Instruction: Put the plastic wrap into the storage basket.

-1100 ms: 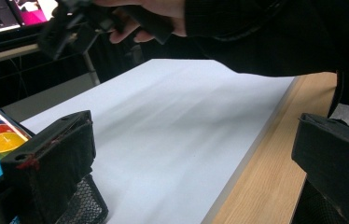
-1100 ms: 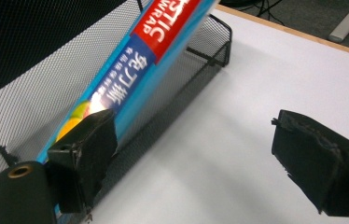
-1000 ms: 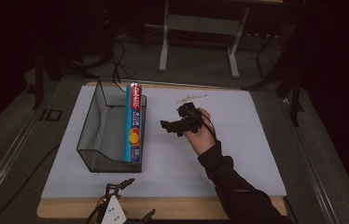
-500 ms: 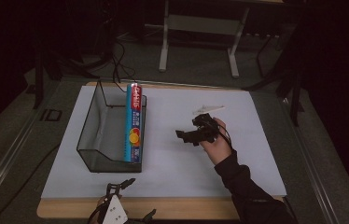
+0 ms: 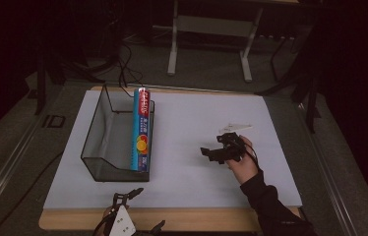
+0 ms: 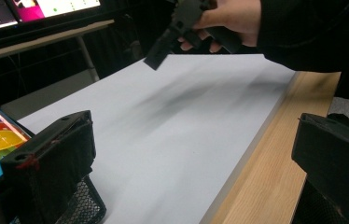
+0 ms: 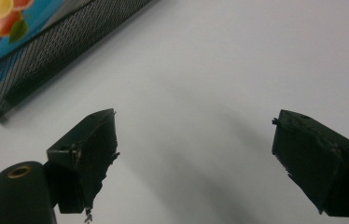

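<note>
White mat (image 5: 187,147) covers a wooden table (image 5: 211,220); dark room, metal stand legs (image 5: 209,29) far. Mesh basket (image 5: 104,140) holding the colourful box (image 5: 141,129) sits left. Right gripper (image 5: 211,152) hovers right of it, jaws wide, empty; left gripper (image 5: 128,196) at near edge, agape, empty.

Right gripper (image 5: 210,152) held above table, jaws wide apart, pointing toward nine o'clock; left gripper (image 5: 132,192) gaping, aimed one o'clock.

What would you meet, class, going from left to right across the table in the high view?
Mesh basket → long box standing in it against its right wall → right gripper, jaws open and holding nothing → the hand holding it.
</note>
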A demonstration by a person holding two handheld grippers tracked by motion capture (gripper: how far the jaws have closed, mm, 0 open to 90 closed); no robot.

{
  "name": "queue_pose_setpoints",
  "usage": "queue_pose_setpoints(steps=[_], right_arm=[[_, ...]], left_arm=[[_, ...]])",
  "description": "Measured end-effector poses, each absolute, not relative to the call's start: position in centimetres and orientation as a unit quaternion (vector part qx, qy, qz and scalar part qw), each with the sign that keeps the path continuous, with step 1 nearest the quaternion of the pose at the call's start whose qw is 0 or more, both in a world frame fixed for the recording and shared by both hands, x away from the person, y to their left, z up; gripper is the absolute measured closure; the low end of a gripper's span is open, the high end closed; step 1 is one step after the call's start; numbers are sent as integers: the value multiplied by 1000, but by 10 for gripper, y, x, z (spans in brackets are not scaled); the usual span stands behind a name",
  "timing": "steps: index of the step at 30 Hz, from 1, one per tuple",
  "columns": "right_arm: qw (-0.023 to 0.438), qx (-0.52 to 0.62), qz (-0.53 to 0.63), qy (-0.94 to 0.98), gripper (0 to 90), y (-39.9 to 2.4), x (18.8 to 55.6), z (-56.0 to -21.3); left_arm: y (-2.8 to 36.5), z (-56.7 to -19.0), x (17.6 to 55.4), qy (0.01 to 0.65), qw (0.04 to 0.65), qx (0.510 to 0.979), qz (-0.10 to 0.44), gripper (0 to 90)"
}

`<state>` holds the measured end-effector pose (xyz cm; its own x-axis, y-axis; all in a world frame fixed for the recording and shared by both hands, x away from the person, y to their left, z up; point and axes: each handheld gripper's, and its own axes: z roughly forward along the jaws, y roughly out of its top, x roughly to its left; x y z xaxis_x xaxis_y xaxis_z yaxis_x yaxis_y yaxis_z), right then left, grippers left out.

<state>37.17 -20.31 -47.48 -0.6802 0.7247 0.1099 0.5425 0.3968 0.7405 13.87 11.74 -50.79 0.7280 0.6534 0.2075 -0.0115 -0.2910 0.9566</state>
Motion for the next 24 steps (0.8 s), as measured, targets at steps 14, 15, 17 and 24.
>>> queue_pose_setpoints(steps=[14, 15, 17, 24], right_arm=[[134, 375, 400, 826, 136, -241, 349, -491], [135, 376, 400, 825, 136, -243, 348, -491], [139, 377, 399, 824, 136, -247, 345, -492], [160, 375, 395, 823, 137, -257, 336, -500]], left_arm=[[116, -508, 138, 213, 553, 748, 299, 2], [116, -508, 138, 213, 553, 748, 299, 1], [116, -508, 138, 213, 552, 748, 300, 1], [116, -508, 137, 210, 554, 748, 299, 1]])
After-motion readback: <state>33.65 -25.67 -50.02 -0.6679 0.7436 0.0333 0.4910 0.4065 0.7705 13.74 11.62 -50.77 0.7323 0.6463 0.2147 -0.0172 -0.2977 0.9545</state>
